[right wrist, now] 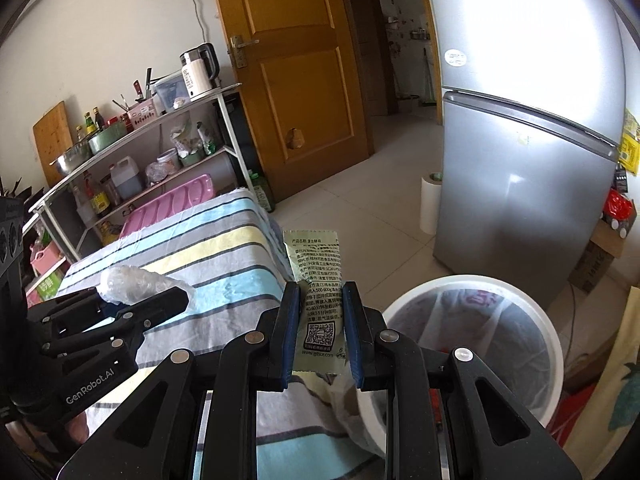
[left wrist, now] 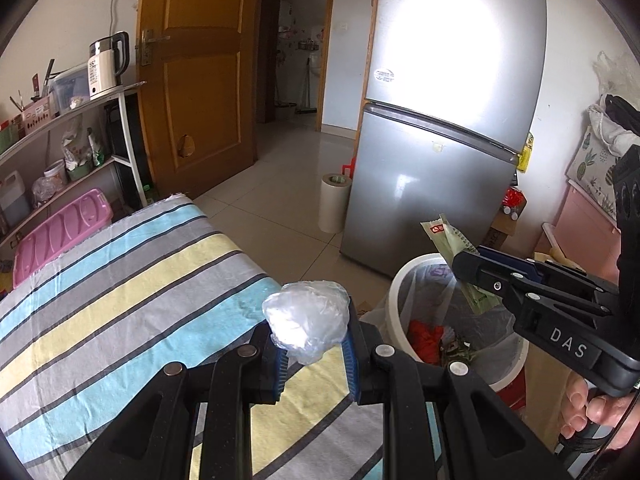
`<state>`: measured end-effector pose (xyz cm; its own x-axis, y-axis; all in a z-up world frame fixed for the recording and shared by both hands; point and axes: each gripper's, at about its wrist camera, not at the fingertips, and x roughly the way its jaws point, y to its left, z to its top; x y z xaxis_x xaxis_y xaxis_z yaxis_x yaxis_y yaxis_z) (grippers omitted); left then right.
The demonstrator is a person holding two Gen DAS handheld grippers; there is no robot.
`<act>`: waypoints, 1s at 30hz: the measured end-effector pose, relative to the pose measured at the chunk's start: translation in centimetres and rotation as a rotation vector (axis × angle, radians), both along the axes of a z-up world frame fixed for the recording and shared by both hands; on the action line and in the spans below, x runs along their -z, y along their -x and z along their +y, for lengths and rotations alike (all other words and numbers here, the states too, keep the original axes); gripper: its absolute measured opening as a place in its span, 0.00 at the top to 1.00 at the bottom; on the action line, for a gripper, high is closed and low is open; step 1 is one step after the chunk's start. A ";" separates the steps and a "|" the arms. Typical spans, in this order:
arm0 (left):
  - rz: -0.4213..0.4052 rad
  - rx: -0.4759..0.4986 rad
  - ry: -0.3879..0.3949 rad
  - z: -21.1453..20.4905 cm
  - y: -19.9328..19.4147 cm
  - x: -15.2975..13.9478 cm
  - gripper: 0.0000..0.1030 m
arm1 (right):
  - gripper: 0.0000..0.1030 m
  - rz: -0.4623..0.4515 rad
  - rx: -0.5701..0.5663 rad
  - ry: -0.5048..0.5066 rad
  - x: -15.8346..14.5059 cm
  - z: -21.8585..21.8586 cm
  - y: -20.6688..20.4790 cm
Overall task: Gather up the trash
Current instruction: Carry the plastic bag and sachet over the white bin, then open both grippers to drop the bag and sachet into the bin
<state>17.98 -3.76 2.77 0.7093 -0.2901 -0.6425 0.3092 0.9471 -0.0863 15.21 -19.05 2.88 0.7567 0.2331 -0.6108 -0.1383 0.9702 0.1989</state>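
Note:
My left gripper (left wrist: 310, 340) is shut on a crumpled clear plastic wad (left wrist: 306, 318), held above the edge of the striped table (left wrist: 120, 300). My right gripper (right wrist: 320, 320) is shut on a flat pale green wrapper (right wrist: 318, 276) with printed text and a QR code. In the left wrist view the right gripper (left wrist: 466, 266) holds the green wrapper (left wrist: 454, 240) above the white trash bin (left wrist: 394, 308). The bin (right wrist: 552, 344) has a clear liner and holds red and other trash. In the right wrist view the left gripper (right wrist: 176, 296) holds the plastic wad (right wrist: 128, 280) over the table.
A silver fridge (left wrist: 440, 160) stands behind the bin, with a white paper roll (left wrist: 334, 204) on the floor beside it. A pink lid (left wrist: 60, 232) and a shelf (left wrist: 72, 108) with a kettle lie beyond the table. A wooden door (left wrist: 200, 80) stands open.

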 end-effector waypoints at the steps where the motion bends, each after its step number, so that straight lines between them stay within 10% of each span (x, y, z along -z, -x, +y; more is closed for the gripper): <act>1: -0.001 0.011 -0.001 -0.6 -0.1 -0.1 0.77 | 0.78 -0.001 0.008 0.002 -0.1 -0.5 0.2; 30: 0.151 0.223 -0.041 -14.3 -1.9 6.3 0.77 | 0.78 0.205 0.211 0.055 7.3 -12.7 1.3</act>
